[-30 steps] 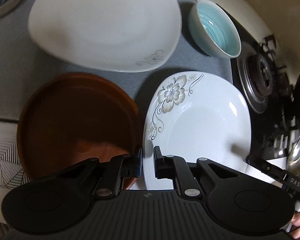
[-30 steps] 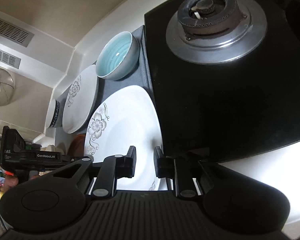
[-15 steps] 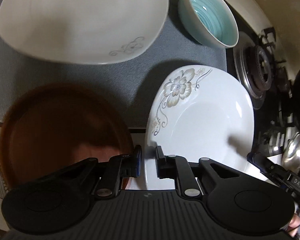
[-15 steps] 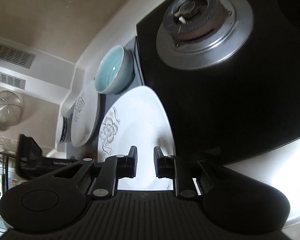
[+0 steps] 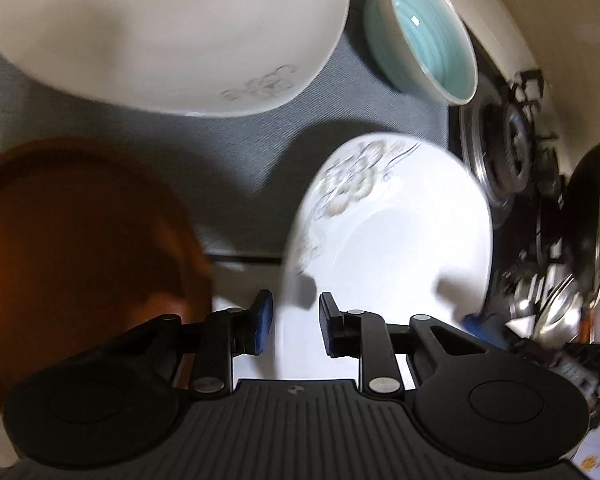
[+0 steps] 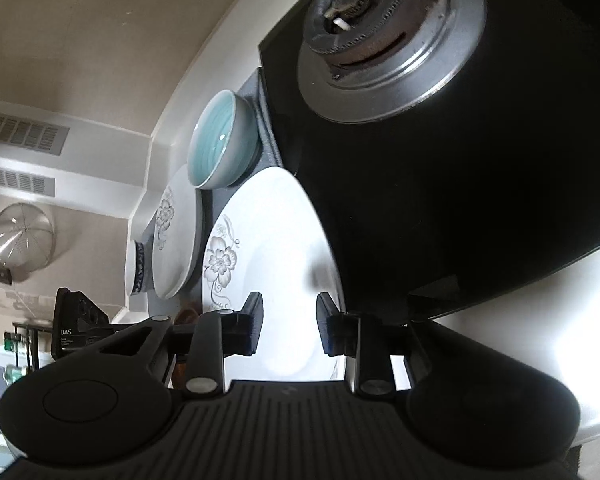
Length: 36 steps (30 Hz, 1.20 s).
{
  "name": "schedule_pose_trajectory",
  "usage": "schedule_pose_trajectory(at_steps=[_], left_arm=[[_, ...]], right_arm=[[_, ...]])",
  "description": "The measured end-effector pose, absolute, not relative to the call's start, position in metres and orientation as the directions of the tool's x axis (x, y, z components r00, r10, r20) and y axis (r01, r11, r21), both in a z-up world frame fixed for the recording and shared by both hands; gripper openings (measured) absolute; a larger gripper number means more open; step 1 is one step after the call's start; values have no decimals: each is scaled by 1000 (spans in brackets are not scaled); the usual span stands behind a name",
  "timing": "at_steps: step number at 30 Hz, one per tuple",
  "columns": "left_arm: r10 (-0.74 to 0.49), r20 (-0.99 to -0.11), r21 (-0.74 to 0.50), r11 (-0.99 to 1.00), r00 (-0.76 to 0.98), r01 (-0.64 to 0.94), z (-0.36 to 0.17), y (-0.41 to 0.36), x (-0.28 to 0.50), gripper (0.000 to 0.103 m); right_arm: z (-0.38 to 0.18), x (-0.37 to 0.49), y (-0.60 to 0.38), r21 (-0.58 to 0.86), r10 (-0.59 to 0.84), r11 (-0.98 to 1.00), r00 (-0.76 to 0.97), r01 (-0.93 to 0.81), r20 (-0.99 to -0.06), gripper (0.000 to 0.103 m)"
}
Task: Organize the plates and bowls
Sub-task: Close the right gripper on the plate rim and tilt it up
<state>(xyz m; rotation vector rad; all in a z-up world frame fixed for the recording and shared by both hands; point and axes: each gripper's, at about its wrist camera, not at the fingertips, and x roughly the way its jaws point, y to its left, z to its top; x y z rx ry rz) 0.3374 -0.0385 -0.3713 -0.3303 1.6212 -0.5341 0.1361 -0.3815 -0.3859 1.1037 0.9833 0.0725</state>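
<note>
A white plate with a grey flower (image 5: 392, 248) lies on the grey mat (image 5: 236, 152), partly over the counter's edge. My left gripper (image 5: 296, 324) hovers at the plate's near left rim; its jaws are opening, with the rim in the gap and the pads clear of it. My right gripper (image 6: 290, 324) stands over the flower plate (image 6: 276, 260) at its near edge beside the cooktop, jaws opening as well, with nothing pressed. A brown plate (image 5: 80, 248) sits to the left. Behind are a large white plate (image 5: 160, 32) and a teal bowl (image 5: 432, 36).
The black glass cooktop (image 6: 460, 200) with a burner (image 6: 384, 32) borders the mat on the right. A dark pan (image 5: 584, 216) sits further right. A blue-patterned bowl (image 6: 138, 268) stands beyond the large white plate (image 6: 176, 240). A wire strainer (image 6: 22, 236) hangs on the wall.
Both grippers' jaws have widened from nearly shut. The left gripper has sunk closer to the flower plate's rim. The right gripper has rolled and shifted a little along the plate's edge.
</note>
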Motion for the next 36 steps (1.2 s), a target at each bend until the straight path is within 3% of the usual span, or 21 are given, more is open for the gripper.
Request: schedule_pose_trajectory(at_steps=[3, 6, 8, 9, 12, 15, 17, 19, 21, 26, 29, 36], left_arm=[[-502, -857, -513, 852, -116, 102, -370, -48, 339, 37], [-461, -884, -467, 868, -79, 169, -362, -53, 333, 26], [-455, -888, -459, 867, -65, 195, -359, -53, 331, 25], [-452, -889, -457, 870, -67, 184, -360, -50, 331, 25], [-480, -872, -489, 862, -90, 138, -367, -44, 331, 25], [-480, -873, -488, 862, -91, 136, -368, -41, 330, 25], [-478, -874, -486, 862, -90, 145, -367, -42, 330, 25], [-478, -874, -487, 860, -92, 154, -368, -46, 331, 25], [-469, -878, -479, 860, -93, 175, -367, -51, 330, 25], [-380, -924, -370, 866, -37, 336, -357, -75, 317, 26], [-357, -934, -339, 877, -12, 341, -354, -79, 314, 27], [-351, -935, -316, 887, 48, 338, -343, -70, 310, 26]], right_arm=[[-394, 138, -384, 794, 517, 451, 606, 407, -605, 30], [-393, 139, -385, 806, 521, 437, 618, 400, -589, 26], [-385, 138, -386, 813, 519, 441, 632, 380, -576, 27], [-378, 137, -386, 801, 503, 467, 632, 375, -590, 33], [-358, 131, -394, 780, 453, 511, 658, 360, -601, 68], [-342, 127, -405, 761, 395, 549, 694, 347, -601, 76], [-348, 130, -408, 750, 400, 547, 672, 370, -624, 76], [-361, 138, -402, 730, 423, 564, 623, 387, -658, 71], [-374, 145, -393, 708, 438, 588, 582, 392, -685, 57], [-395, 152, -370, 689, 442, 598, 549, 410, -709, 33], [-390, 148, -365, 657, 402, 632, 550, 412, -732, 19], [-375, 140, -353, 660, 450, 689, 536, 299, -714, 13]])
